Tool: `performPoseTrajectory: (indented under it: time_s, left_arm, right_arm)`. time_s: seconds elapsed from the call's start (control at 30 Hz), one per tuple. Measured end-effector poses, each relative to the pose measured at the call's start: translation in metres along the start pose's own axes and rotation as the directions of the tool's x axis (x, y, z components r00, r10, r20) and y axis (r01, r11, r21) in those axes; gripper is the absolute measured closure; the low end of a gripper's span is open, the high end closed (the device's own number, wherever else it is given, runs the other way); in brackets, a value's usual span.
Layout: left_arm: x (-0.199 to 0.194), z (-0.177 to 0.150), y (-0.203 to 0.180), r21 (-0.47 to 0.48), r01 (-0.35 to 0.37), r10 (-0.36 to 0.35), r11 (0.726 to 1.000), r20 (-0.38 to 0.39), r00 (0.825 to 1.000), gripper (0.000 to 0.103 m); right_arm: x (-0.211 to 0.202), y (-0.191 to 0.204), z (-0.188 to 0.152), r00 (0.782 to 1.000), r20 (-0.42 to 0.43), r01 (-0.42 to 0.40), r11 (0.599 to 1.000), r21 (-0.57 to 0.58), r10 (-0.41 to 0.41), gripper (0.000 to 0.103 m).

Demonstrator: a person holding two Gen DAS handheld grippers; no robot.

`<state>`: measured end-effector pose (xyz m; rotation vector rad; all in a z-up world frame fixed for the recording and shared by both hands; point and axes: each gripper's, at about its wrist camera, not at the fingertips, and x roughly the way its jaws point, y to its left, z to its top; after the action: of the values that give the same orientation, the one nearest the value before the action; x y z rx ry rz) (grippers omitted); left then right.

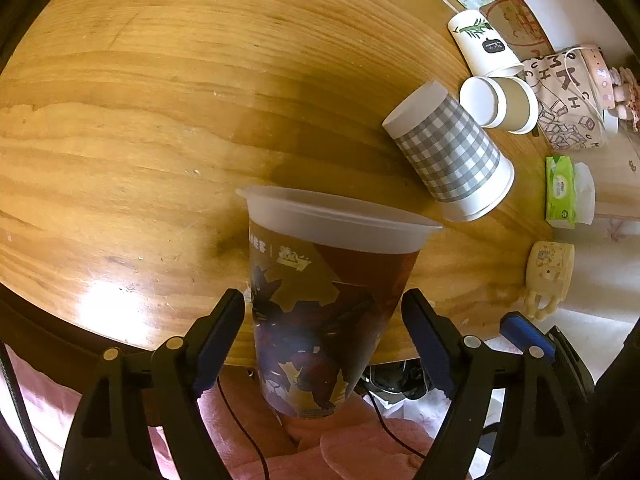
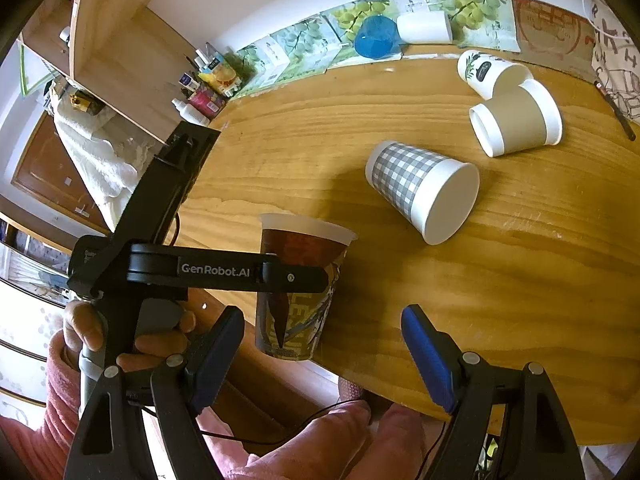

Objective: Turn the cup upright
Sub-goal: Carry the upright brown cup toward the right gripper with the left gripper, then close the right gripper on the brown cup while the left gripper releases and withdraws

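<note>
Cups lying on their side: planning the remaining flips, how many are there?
3: the checked cup mid-table, the brown-banded cup behind it, the leaf-print cup touching that one. A white one by the wall may be another.
</note>
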<state>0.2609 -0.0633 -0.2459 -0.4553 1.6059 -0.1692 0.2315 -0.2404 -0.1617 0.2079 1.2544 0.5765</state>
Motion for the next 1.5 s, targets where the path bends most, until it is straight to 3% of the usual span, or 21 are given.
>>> performPoseTrajectory:
  time_s: [0.4, 0.57, 0.73, 0.93, 1.23, 1.37, 1.5]
  left_arm:
    - [-0.014, 0.003, -0.006, 0.035, 0.002, -0.003, 0.999, 0.036, 0.999, 0.019]
    - [-0.034, 0.002, -0.004, 0.069, -0.011, 0.001, 0.998, 0.142, 0.99, 0.019]
    - [-0.063, -0.002, 0.001, 0.11, -0.005, -0.027, 0.994, 0.288, 0.957, 0.019]
    - [-0.09, -0.013, 0.006, 0.185, -0.086, -0.004, 0.979, 0.44, 0.898, 0.019]
    - [-0.108, -0.028, 0.026, 0.221, -0.137, -0.007, 0.965, 0.55, 0.835, 0.019]
    - [-0.114, -0.034, 0.037, 0.237, -0.156, -0.006, 0.959, 0.567, 0.824, 0.019]
    - [-0.116, -0.039, 0.046, 0.247, -0.164, 0.001, 0.955, 0.549, 0.836, 0.019]
  right_arm:
    - [0.018, 0.005, 0.0, 0.999, -0.031, -0.016, 1.0, 0.004, 0.016, 0.022]
    - [0.035, 0.009, 0.0, 0.999, -0.053, 0.0, 1.0, 0.021, 0.001, 0.022]
    - [0.051, 0.011, 0.001, 0.997, -0.071, 0.007, 0.999, 0.053, -0.003, 0.021]
    - [0.067, 0.018, 0.003, 0.996, -0.088, 0.006, 0.995, 0.104, 0.004, 0.021]
    - [0.082, 0.024, 0.012, 0.997, -0.073, 0.046, 0.986, 0.163, -0.034, 0.021]
    - [0.088, 0.028, 0.017, 0.997, -0.067, 0.056, 0.98, 0.192, -0.044, 0.021]
    - [0.095, 0.033, 0.022, 0.996, -0.06, 0.072, 0.974, 0.213, -0.06, 0.021]
